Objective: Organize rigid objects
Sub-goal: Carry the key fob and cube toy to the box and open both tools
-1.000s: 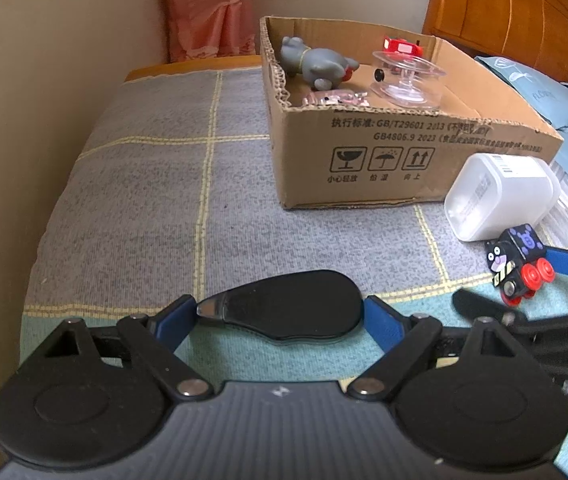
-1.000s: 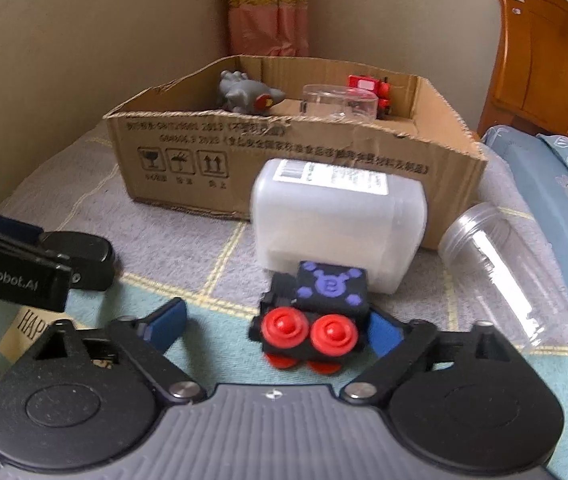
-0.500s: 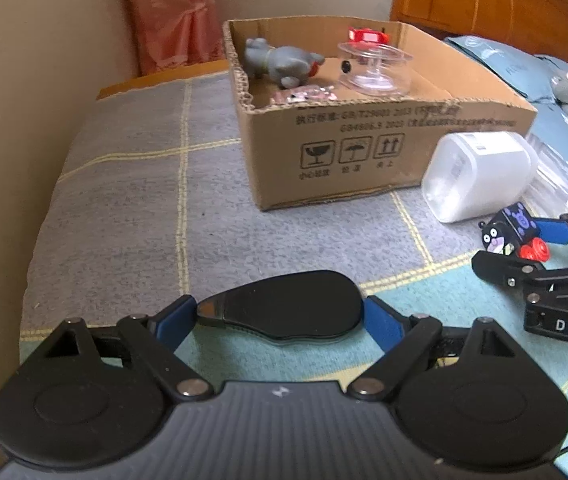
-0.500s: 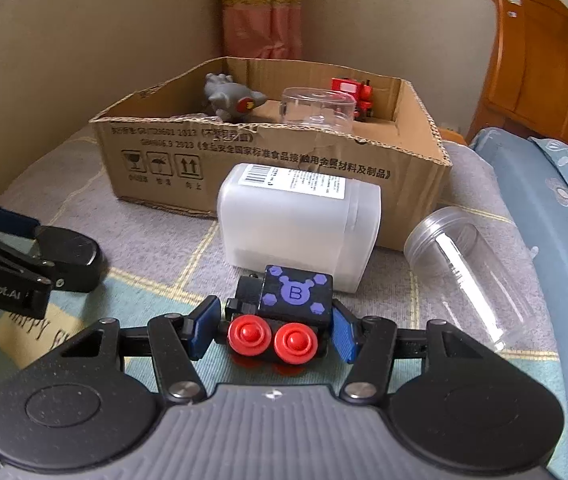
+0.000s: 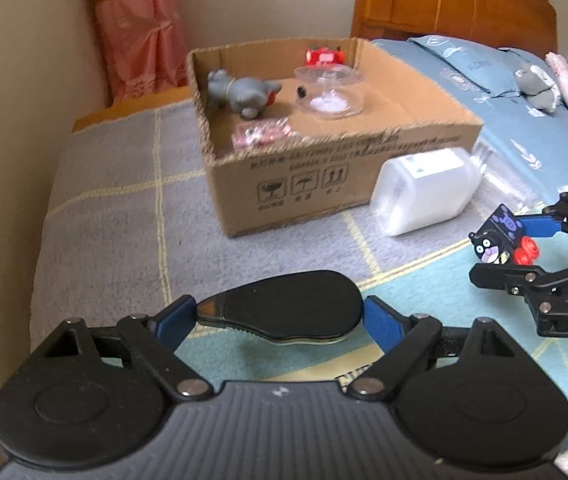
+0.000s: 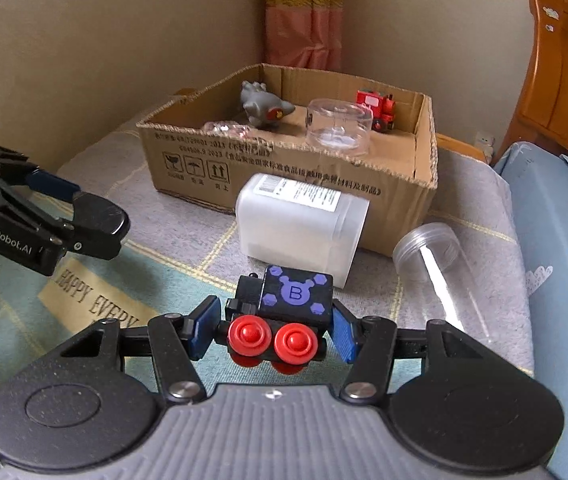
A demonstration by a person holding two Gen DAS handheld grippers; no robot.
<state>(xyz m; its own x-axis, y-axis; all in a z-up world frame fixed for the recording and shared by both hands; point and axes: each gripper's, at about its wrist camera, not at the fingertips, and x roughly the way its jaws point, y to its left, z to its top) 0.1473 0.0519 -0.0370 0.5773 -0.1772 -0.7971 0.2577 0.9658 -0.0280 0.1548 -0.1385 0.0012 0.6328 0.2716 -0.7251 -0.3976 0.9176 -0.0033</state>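
Note:
My left gripper [image 5: 281,312] is shut on a flat black oval case [image 5: 284,304] and holds it above the blanket; it also shows in the right wrist view [image 6: 95,220]. My right gripper [image 6: 271,324] is shut on a black toy train [image 6: 284,312] with red wheels and a purple B on top, lifted off the bed; the toy also shows in the left wrist view [image 5: 500,236]. An open cardboard box [image 6: 284,168] stands ahead, holding a grey toy animal [image 6: 261,104], a clear plastic spool [image 6: 338,126] and a red toy train [image 6: 376,108].
A white plastic jar [image 6: 300,224] lies on its side against the box front. A clear plastic jar [image 6: 440,260] lies to its right. A wall runs along the left, a wooden headboard [image 5: 444,4] and blue pillow [image 6: 564,240] are on the right.
My right gripper closed on the toy train and lifted it off the bed. Both grippers rose, so more of the box's inside shows. The left gripper kept its hold on the case.

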